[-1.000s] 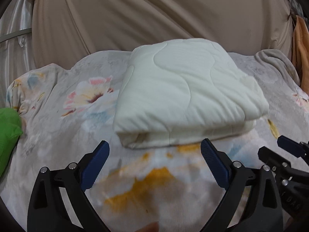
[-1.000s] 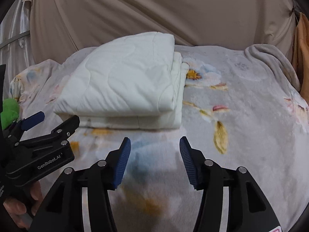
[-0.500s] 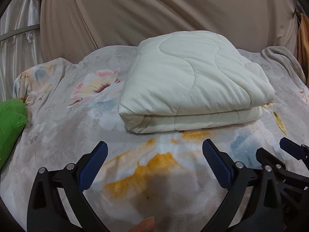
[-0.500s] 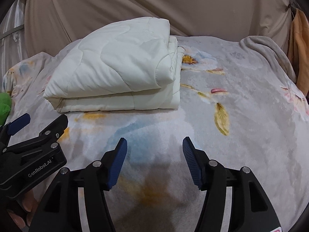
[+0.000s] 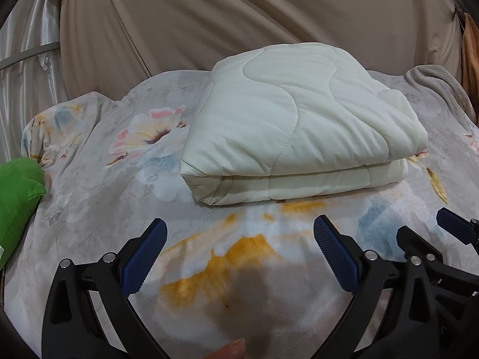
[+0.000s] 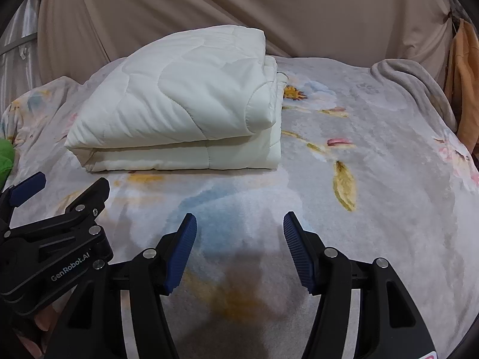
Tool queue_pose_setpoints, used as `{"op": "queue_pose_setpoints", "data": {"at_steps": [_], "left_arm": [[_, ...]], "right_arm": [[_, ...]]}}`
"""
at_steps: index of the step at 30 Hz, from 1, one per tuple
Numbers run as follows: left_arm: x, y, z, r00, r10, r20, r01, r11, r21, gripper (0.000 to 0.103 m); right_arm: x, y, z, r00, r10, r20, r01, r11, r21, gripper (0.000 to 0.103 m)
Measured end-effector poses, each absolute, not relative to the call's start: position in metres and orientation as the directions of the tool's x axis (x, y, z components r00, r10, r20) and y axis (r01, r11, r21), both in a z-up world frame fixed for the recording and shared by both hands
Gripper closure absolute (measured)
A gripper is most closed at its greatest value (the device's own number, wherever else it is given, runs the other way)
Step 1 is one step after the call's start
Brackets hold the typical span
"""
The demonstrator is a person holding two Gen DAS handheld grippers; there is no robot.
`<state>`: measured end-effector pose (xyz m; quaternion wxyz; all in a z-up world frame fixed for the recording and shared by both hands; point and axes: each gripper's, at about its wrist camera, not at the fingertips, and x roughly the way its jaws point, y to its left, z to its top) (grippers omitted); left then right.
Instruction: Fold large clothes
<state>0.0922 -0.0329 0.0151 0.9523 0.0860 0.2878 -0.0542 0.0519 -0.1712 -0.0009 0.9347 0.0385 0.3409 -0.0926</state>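
Note:
A cream quilted comforter [image 5: 296, 125] lies folded in a thick rectangular stack on the floral bed cover [image 5: 125, 185]; it also shows in the right wrist view [image 6: 185, 110]. My left gripper [image 5: 239, 248] is open and empty, held above the bed cover in front of the stack. My right gripper [image 6: 239, 242] is open and empty, in front of the stack's right end. Each gripper shows at the edge of the other's view: the right one [image 5: 431, 239] and the left one [image 6: 60, 191].
A green cushion [image 5: 15, 197] lies at the left edge of the bed. A beige curtain [image 5: 239, 15] hangs behind the bed. A grey blanket [image 6: 413, 80] is bunched at the back right, beside an orange cloth [image 6: 462, 80].
Both grippers have drawn back and lowered a little, so the folded comforter sits farther off and is seen more from the side. Both stay open and empty.

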Motion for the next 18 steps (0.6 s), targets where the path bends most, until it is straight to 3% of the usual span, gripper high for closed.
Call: {"op": "queue_pose_setpoints", "data": {"at_steps": [18], "left_arm": [[0.0926,-0.0331,0.0136,0.826,-0.046,-0.562,0.149,0.979,0.139,0.007]], "right_arm": [[0.0513,-0.1694,-0.0001,0.751,-0.170,-0.638,0.212,0.977,-0.011,0.044]]}}
